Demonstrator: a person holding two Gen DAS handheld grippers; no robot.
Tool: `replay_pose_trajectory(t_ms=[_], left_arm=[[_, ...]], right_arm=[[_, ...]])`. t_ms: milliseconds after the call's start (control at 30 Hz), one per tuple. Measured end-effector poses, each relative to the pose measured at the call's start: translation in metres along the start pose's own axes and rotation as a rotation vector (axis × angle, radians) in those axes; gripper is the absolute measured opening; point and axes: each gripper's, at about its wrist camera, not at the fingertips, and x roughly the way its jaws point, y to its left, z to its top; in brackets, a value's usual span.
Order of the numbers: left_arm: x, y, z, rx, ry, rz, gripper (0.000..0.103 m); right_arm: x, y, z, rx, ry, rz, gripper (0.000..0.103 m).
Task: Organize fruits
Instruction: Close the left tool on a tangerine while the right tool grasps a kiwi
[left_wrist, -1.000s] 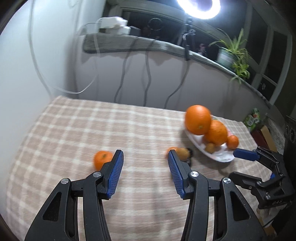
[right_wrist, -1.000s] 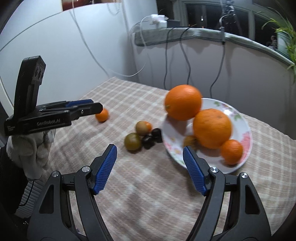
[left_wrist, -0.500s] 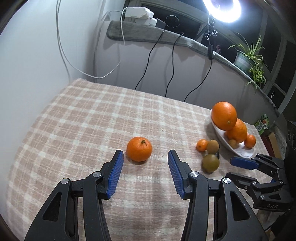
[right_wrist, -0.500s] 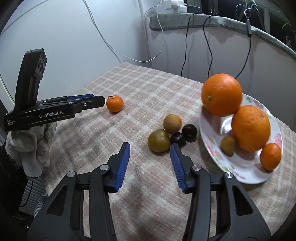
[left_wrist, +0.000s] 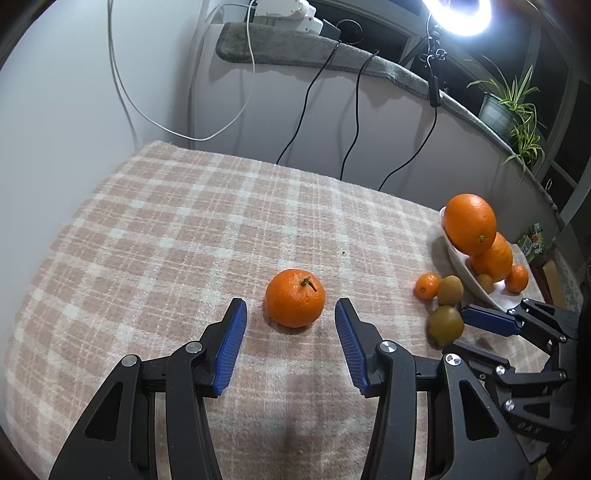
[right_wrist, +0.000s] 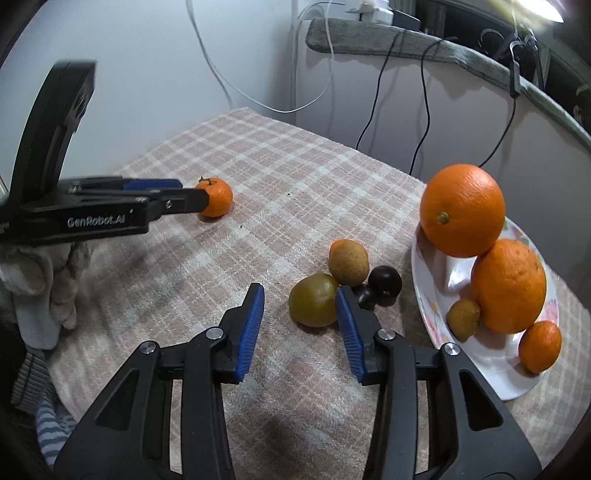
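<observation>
A round orange stemmed mandarin (left_wrist: 295, 303) lies on the pink checked tablecloth (left_wrist: 184, 229), just ahead of the left gripper (left_wrist: 290, 314), whose blue pads are spread wide. At 3 o'clock, a white floral plate (right_wrist: 480, 354) holds oranges. "GenRobot.AI" is printed on the left gripper. The right gripper (right_wrist: 300, 298), fingers parted and empty, reaches level toward an olive-green round fruit (right_wrist: 314, 300).

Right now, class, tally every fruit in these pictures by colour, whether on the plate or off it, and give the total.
Orange fruits: 5
Brownish-green fruits: 3
Dark fruits: 2
Total: 10
</observation>
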Motion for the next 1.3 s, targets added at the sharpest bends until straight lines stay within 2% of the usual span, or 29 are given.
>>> replay_pose_trajectory(t_ms=[233,300,433,500,833,967,1133,1300], left_arm=[[0.012,-0.001,0.004,0.013,0.028,0.012,0.049],[0.015,-0.002,0.005,0.021,0.036,0.013,0.048],[0.02,-0.001,0.006,0.025,0.051,0.011,0.041],[0.021,-0.003,0.006,0.033,0.051,0.012,0.037],[0.02,-0.002,0.006,0.03,0.042,0.011,0.036],[0.018,-0.002,0.006,0.025,0.039,0.011,0.036],[0.018,-0.002,0.006,0.024,0.038,0.01,0.036],[0.017,-0.001,0.006,0.016,0.036,0.007,0.036]], right_arm=[[0.003,0.014,-0.003,-0.102,-0.001,-0.079,0.041],[0.003,0.018,-0.004,-0.138,-0.003,-0.113,0.037],[0.002,0.017,-0.003,-0.144,-0.009,-0.135,0.025],[0.002,0.013,-0.002,-0.133,-0.01,-0.123,0.024],[-0.003,-0.014,-0.001,0.016,-0.016,0.012,0.018],[-0.003,-0.017,-0.003,0.041,-0.016,0.041,0.016],[-0.001,-0.014,-0.003,0.003,-0.013,0.038,0.016],[0.002,-0.006,-0.002,-0.056,0.001,0.023,0.033]])
